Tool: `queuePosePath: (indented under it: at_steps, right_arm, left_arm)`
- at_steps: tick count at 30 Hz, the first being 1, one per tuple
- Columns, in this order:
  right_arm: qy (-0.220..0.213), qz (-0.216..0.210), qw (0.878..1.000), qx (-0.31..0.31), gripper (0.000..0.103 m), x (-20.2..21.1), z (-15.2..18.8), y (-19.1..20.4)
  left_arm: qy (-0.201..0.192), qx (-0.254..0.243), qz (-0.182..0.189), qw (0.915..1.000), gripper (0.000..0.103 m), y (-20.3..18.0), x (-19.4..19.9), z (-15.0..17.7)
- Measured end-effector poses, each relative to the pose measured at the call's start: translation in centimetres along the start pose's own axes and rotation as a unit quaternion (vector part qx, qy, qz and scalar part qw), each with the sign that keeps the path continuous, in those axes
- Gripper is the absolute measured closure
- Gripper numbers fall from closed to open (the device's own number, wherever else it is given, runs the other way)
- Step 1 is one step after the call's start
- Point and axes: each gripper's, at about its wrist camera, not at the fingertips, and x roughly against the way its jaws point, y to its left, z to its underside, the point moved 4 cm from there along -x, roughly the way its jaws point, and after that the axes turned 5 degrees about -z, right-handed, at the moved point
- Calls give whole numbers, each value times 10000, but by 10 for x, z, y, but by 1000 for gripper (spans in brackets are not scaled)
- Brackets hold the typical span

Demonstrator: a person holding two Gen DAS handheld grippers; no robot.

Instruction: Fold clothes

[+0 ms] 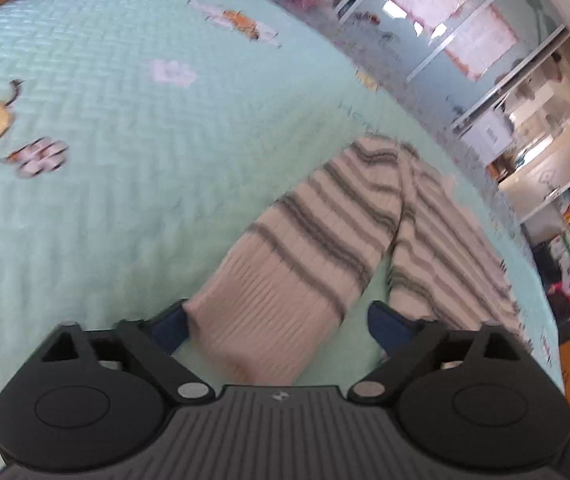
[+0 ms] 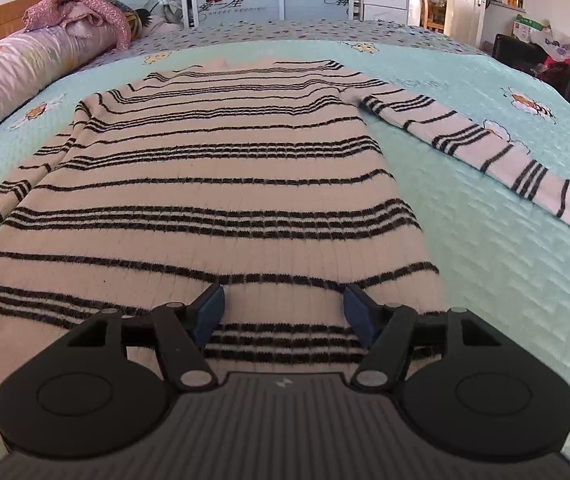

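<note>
Your sweater [image 2: 213,184] lies flat, unfolded; both your left gripper [image 1: 277,320] and right gripper [image 2: 283,308] are spread, holding nothing yet

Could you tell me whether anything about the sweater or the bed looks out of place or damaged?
Nothing stands out. The striped sweater lies flat on the green quilt, sleeves spread. The left gripper is open around one cuff; the right gripper is open over the hem.

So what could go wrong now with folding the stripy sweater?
The left gripper is open around the sleeve cuff; if it pinches the green bedspread too, that may lift as well. The other sleeve lies stretched sideways, so the fold could end up lopsided.
</note>
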Motion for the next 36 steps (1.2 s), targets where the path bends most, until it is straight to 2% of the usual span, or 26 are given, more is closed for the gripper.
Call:
queuePosePath:
  at_steps: [2,4,7,9,11,15,17,19,20,21,22,24,27,31,33,34,36]
  right_arm:
    - [19,28,10000,-2,35,0,0,1]
    - [38,58,10000,8,35,2,0,1]
    - [51,56,10000,-25,34,3,0,-1]
    - [64,53,10000,-31,34,3,1,-3]
    - [71,59,10000,-20,34,3,1,-3]
    - [72,122,9999,21,32,1,2,0]
    - [76,169,9998,64,31,0,2,2]
    - [87,197,9997,85,31,-1,2,3]
    - [93,204,9997,85,30,-1,2,3]
    - [100,203,9997,73,30,-1,1,2]
    - [106,199,9997,65,30,0,0,2]
    - [103,185,9998,56,30,1,0,1]
    - [92,165,9998,57,31,2,0,1]
    - [33,135,9999,12,30,7,-1,-1]
    - [-13,142,9999,-41,31,10,-2,-1]
    - [-47,137,9999,-64,31,12,-3,-2]
    - [-110,118,9999,-63,30,16,-6,-2]
  left_arm:
    - [74,363,204,9991,92,6,-14,-9]
    - [59,752,345,9966,94,14,-22,-19]
    - [-545,324,-41,9980,96,18,-10,-50]
    - [-1071,86,-338,9936,96,25,5,-83]
    - [-1669,-305,-705,9830,96,31,24,-125]
    - [-2608,-911,-1253,9529,95,42,53,-213]
    - [-2587,-1129,-1441,9484,94,45,48,-241]
    - [-2219,-1004,-1871,9517,91,54,26,-263]
    - [-2010,-774,-2046,9549,83,65,18,-267]
    - [-1846,-565,-2065,9592,75,73,15,-263]
    - [-1681,-355,-2081,9629,74,82,11,-258]
    - [-1606,-52,-1969,9672,74,93,18,-233]
    - [-1616,-106,-1656,9728,66,87,36,-174]
    - [-1161,-459,-1051,9866,63,56,33,-105]
    - [-980,-888,-826,9878,63,33,27,-87]
    - [-995,-1123,-782,9856,63,23,23,-86]
    - [-1155,-1410,-754,9804,63,5,13,-106]
